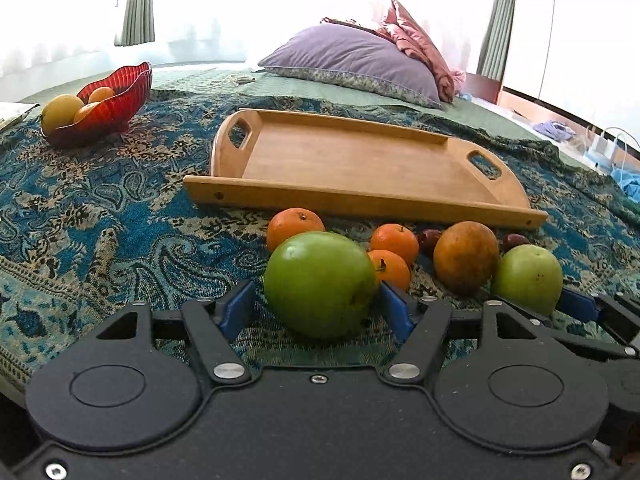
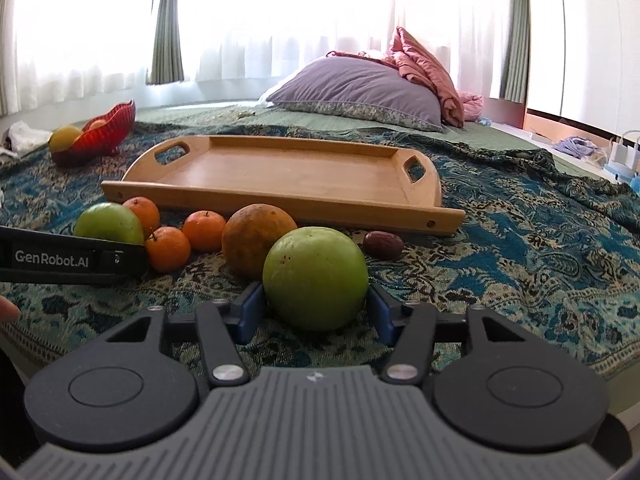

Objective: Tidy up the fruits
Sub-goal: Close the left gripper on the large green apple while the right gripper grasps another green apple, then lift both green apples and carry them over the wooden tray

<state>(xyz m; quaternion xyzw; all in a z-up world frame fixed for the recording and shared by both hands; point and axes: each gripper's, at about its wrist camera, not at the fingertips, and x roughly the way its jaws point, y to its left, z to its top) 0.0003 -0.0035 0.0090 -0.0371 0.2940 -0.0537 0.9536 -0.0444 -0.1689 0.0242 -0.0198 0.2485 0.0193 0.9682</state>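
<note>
left wrist view: left tongs [image 1: 318, 306] straddled green apple [image 1: 320, 284], left pad apart, unclenched. right tongs [image 2: 316, 312] clamped other green apple [image 2: 316, 278]; wooden tray [image 2: 280, 178] at 12 o'clock.

On the bed there were two green apples [image 2: 315, 278] [image 2: 109, 224], three small oranges [image 2: 205, 230] [image 2: 167, 249] [image 2: 142, 210], one big brownish-orange fruit [image 2: 258, 238] and two dark dates [image 1: 430, 238] [image 1: 515, 240], all lying in front of one wooden tray [image 2: 280, 176]. One red bowl [image 2: 106, 128] stood further back with three fruits that could be seen in it, one yellow [image 1: 62, 112] and two orange [image 1: 101, 94] [image 1: 86, 111]. There were also two pillows, one purple [image 2: 356, 94] and one pink [image 2: 428, 72], and two grippers [image 1: 318, 306] [image 2: 314, 310].
</note>
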